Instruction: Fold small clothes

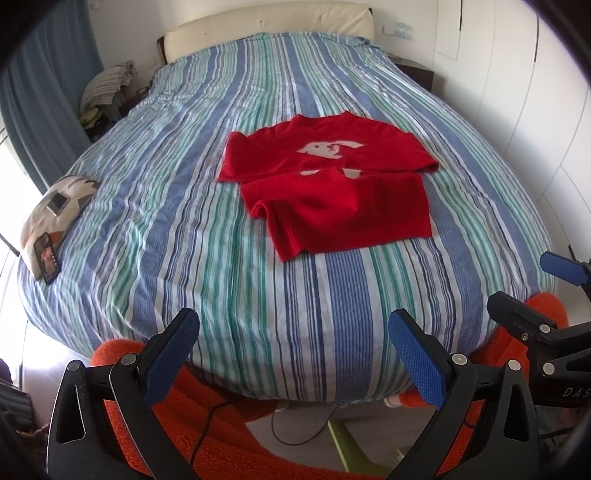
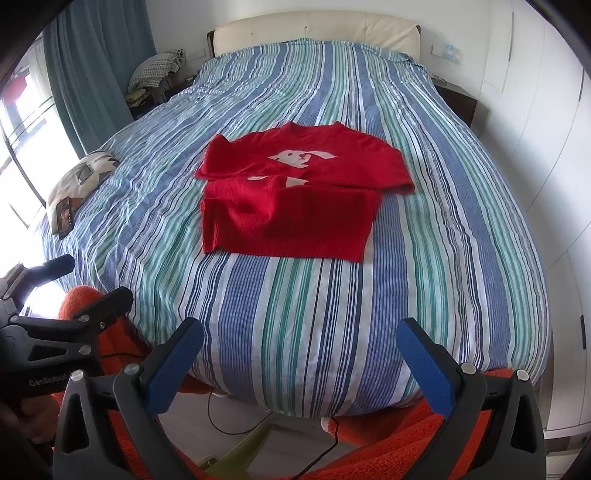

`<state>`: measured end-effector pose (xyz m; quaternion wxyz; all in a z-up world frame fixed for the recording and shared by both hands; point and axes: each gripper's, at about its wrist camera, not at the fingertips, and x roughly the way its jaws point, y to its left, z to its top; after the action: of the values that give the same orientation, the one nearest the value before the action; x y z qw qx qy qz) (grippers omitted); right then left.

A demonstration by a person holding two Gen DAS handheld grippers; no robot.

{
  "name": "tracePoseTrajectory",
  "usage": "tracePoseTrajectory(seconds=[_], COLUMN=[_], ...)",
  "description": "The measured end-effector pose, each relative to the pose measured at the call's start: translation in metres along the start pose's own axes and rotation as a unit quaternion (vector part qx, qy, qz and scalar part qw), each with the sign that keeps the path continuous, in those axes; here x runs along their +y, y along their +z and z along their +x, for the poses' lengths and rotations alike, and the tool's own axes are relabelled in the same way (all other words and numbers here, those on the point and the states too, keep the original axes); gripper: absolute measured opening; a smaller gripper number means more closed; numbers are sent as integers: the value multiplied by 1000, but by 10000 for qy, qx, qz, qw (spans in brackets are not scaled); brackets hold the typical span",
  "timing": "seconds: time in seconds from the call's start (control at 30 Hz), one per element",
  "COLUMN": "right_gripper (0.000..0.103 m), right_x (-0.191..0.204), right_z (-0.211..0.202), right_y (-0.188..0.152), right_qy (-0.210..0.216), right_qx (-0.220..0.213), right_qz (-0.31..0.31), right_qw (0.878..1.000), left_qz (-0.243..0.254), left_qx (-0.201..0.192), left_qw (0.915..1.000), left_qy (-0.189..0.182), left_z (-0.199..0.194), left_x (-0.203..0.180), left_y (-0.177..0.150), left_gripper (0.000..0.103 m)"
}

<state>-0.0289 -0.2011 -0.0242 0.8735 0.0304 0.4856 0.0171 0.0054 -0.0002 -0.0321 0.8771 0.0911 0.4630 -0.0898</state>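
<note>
A small red sweater [image 1: 332, 184] with a white dog design lies on the striped bedspread [image 1: 184, 184], its sleeves folded across the chest. It also shows in the right wrist view [image 2: 291, 206]. My left gripper [image 1: 295, 354] is open and empty, held off the foot of the bed, well short of the sweater. My right gripper [image 2: 301, 362] is open and empty too, beside the left one. The right gripper shows at the right edge of the left wrist view [image 1: 532, 295], the left gripper at the left edge of the right wrist view [image 2: 74, 280].
A patterned cushion [image 1: 51, 218] with a phone [image 1: 47, 258] on it lies at the bed's left edge. A cream headboard [image 1: 269, 29] is at the far end. White wardrobes [image 2: 546, 147] line the right side. An orange rug [image 1: 221, 443] and cables lie below.
</note>
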Motion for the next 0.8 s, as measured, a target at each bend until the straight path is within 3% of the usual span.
tracePoseTrajectory(seconds=[0.8], right_gripper=[103], right_x=[4], right_z=[10], right_y=[-1], right_qy=[49], right_qx=[123], right_qz=[-10], right_qw=[9999], left_qz=[-35], left_qx=[180], left_qw=[9998], left_qy=[-37], left_z=[9], left_x=[0], left_y=[-1], left_gripper=[102])
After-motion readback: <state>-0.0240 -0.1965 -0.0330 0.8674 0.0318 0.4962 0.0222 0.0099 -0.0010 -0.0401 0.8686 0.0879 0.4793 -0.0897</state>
